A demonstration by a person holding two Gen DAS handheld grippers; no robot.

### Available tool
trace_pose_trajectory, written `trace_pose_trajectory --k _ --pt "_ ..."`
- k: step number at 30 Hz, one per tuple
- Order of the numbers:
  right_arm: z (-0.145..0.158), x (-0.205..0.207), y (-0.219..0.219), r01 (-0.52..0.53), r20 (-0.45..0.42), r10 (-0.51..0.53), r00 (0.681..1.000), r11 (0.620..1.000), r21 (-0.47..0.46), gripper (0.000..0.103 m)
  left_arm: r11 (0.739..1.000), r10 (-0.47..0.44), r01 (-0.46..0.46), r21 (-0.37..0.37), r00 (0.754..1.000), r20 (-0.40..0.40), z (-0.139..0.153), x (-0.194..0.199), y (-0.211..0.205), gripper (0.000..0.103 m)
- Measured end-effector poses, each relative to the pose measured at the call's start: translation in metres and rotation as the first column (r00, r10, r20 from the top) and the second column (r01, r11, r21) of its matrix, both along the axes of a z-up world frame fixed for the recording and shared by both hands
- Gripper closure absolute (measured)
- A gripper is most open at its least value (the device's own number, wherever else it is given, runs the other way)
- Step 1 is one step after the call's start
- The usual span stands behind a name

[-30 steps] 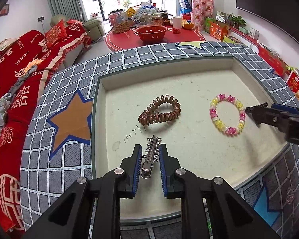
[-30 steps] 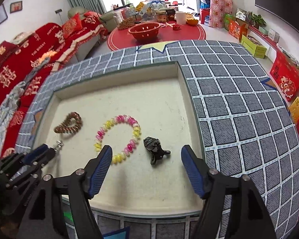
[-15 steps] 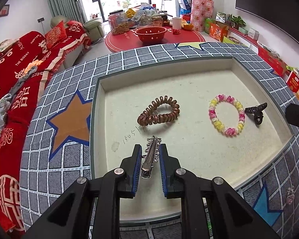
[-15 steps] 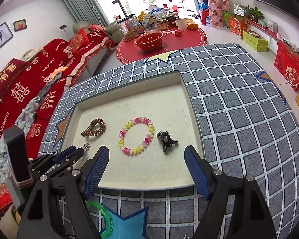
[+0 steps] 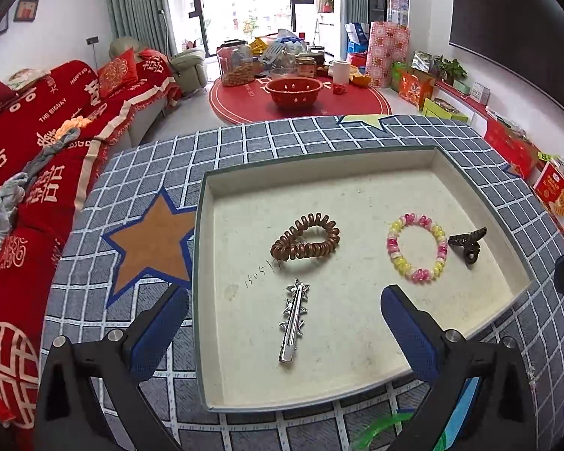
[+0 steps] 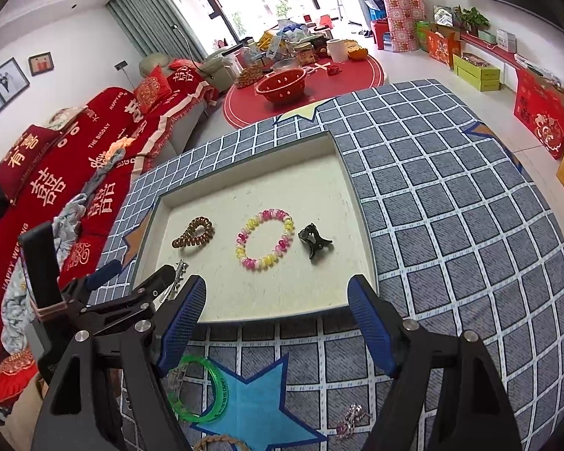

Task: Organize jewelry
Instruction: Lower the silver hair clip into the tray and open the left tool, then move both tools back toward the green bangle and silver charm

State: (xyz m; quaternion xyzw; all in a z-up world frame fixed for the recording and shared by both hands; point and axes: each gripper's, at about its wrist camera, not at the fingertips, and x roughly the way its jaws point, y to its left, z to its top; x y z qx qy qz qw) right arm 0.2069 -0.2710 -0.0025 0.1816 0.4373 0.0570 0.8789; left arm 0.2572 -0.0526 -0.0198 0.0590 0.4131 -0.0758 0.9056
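A shallow cream tray (image 5: 357, 184) (image 6: 351, 184) on the checked cloth holds a brown coil hair tie (image 5: 305, 242) (image 6: 193, 232), a pink-and-yellow bead bracelet (image 5: 417, 246) (image 6: 265, 238), a black claw clip (image 5: 468, 244) (image 6: 314, 241) and a silver star hair clip (image 5: 293, 319) (image 6: 178, 268). My left gripper (image 5: 284, 329) is open, its fingers either side of the silver clip, which lies free. My right gripper (image 6: 276, 319) is open and empty above the tray's near edge. A green bangle (image 6: 201, 389), a pink trinket (image 6: 347, 421) and a beaded ring (image 6: 218, 443) lie on the cloth near it.
A red sofa (image 5: 26, 158) stands to the left. A round red table (image 5: 297, 97) with a red bowl and jars is beyond the cloth. Boxes line the right wall (image 6: 477, 71).
My left gripper opened and let go of the silver star clip, now lying in the tray. My right gripper drew back from the black claw clip toward the tray's near edge.
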Motion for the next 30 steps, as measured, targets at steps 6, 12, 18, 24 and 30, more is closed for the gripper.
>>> trace_pose_trajectory --k 6,12,18,24,30 --pt "0.006 -0.019 -0.009 0.019 0.02 -0.019 1.0 0.999 0.026 0.016 1.0 -0.023 0.023 0.002 0.999 0.034 0.016 -0.024 0.005 0.0" --pt "0.013 -0.049 -0.02 0.056 0.087 -0.061 0.994 0.997 0.056 0.0 0.998 -0.056 0.056 -0.037 0.998 0.019 0.016 -0.063 0.017 0.0" --pt "0.013 -0.075 -0.023 0.072 0.057 -0.077 0.995 0.994 0.081 0.0 0.995 -0.048 0.049 -0.085 0.999 0.013 0.01 -0.098 0.026 0.0" --pt "-0.008 -0.106 -0.019 0.057 -0.02 -0.056 0.998 0.997 0.047 0.0 0.995 -0.038 0.037 -0.09 0.999 -0.006 -0.002 -0.121 0.025 0.0" --pt "-0.035 -0.134 -0.012 0.063 -0.083 -0.066 0.994 0.997 -0.033 0.0 0.995 -0.028 0.023 -0.098 0.998 -0.054 -0.017 -0.13 0.027 0.0"
